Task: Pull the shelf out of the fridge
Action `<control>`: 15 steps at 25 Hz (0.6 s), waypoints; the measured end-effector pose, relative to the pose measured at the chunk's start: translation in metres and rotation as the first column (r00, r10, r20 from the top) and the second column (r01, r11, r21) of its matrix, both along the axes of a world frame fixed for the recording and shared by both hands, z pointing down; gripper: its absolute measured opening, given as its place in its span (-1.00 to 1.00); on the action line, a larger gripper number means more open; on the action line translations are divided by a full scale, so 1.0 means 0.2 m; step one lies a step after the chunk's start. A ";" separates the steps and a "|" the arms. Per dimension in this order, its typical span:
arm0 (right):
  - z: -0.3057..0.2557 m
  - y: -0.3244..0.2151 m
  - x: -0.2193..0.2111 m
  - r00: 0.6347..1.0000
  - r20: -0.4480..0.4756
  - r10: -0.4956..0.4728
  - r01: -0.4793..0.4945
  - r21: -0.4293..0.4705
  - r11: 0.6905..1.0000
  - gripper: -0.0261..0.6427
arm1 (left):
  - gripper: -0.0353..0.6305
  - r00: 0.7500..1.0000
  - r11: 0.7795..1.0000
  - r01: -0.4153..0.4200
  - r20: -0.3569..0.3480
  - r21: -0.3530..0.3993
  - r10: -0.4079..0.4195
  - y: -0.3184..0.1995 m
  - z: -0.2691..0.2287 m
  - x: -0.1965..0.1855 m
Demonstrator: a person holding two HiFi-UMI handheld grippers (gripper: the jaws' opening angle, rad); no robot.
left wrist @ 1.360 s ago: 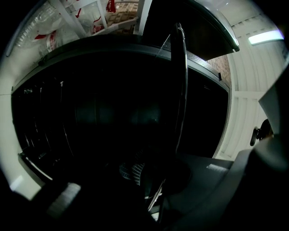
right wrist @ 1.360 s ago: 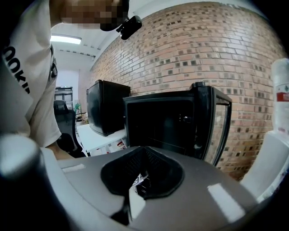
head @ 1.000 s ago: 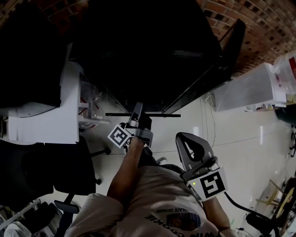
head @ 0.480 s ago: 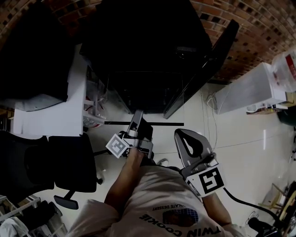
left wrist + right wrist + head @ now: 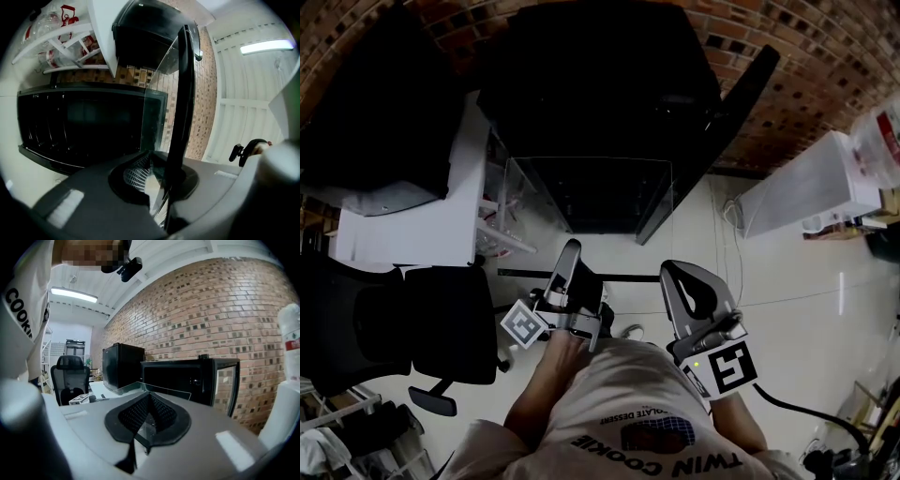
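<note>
A black chair [image 5: 441,328] stands at the far left, beside a white surface [image 5: 422,234]. The left tool [image 5: 570,251] is pressed together on the shelf [image 5: 628,277], pinching its black front strip near the left end; in the left gripper view the tool [image 5: 157,180] grips that dark edge [image 5: 180,93], which rises upward from it with the clear pane alongside. The shelf is a glass pane with a black strip along the near side, held level over the pale floor just before the open black fridge [image 5: 591,84], its far edge toward the dark cavity; whether that edge is clear of the cavity cannot be told. The fridge door [image 5: 712,122] stands open at the right. The right tool [image 5: 672,274] is clamped on the shelf's right near corner, and the right gripper view shows this tool [image 5: 147,420] biting the glass [image 5: 164,391]. The shirt [image 5: 647,422] reads "TWIN COOKIE".
</note>
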State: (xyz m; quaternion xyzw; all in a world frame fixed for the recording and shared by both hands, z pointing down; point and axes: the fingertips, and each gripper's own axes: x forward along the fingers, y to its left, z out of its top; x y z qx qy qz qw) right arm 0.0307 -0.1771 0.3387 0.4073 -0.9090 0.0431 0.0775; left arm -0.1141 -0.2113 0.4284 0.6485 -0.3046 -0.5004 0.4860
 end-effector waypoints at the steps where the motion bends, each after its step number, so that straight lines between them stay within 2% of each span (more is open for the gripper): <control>1: -0.01 0.01 0.00 1.000 0.004 0.001 -0.001 0.005 1.000 -0.91 | -0.84 1.000 1.000 0.005 -0.008 0.006 -0.005 0.03 -0.03 -0.01; 4: -0.03 0.03 0.02 1.000 0.021 0.005 -0.005 0.019 1.000 -0.91 | -0.84 0.999 0.999 0.025 -0.026 0.028 -0.025 0.11 -0.10 -0.04; 10: -0.11 0.07 0.06 0.999 0.054 0.003 -0.007 0.068 0.998 -0.91 | -0.83 0.998 0.996 0.053 0.021 0.078 -0.055 0.22 -0.24 -0.06; 15: -0.13 0.09 0.08 0.999 0.050 0.008 -0.012 0.091 0.996 -0.91 | -0.83 0.997 0.992 0.068 0.022 0.104 -0.071 0.26 -0.31 -0.06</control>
